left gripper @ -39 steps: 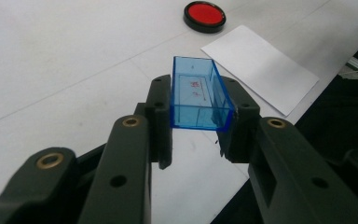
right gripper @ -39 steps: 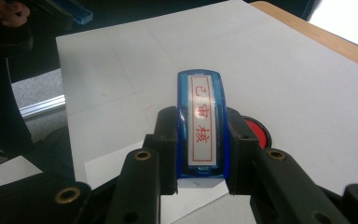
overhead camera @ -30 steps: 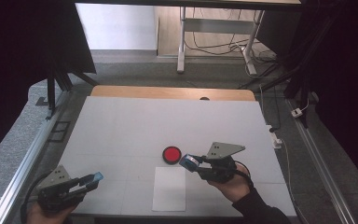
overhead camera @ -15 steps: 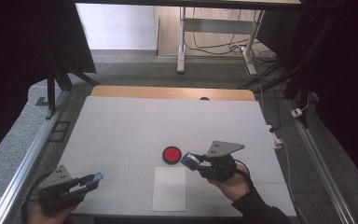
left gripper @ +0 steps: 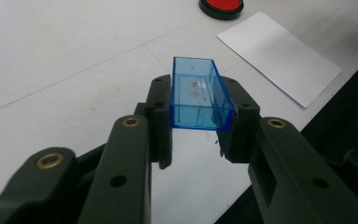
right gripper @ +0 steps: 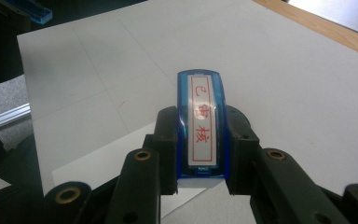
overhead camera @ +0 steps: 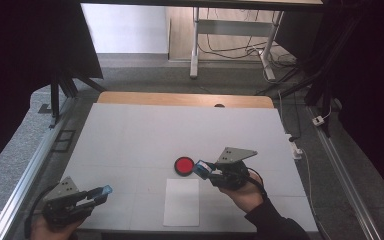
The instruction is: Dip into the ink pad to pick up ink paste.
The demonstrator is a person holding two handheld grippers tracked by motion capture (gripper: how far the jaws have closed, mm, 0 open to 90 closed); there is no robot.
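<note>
My left gripper (overhead camera: 101, 192) is at the table's near left corner, shut on a clear blue rectangular cap (left gripper: 198, 95) whose open end faces away from it. My right gripper (overhead camera: 200, 169) hovers right of centre, shut on a blue stamp (right gripper: 201, 126) with a white label and red characters. The stamp (overhead camera: 203, 169) points left, with its tip just right of a round red ink pad (overhead camera: 184, 165) lying on the white table top. A white sheet of paper (overhead camera: 181, 201) lies in front of the pad, between the two grippers.
The white table top (overhead camera: 145, 135) stretches open toward the far side and ends in a wooden strip (overhead camera: 180, 99). Aluminium rails (overhead camera: 25, 185) run along both sides. A small white plug box (overhead camera: 296, 150) and cables lie at the right edge.
</note>
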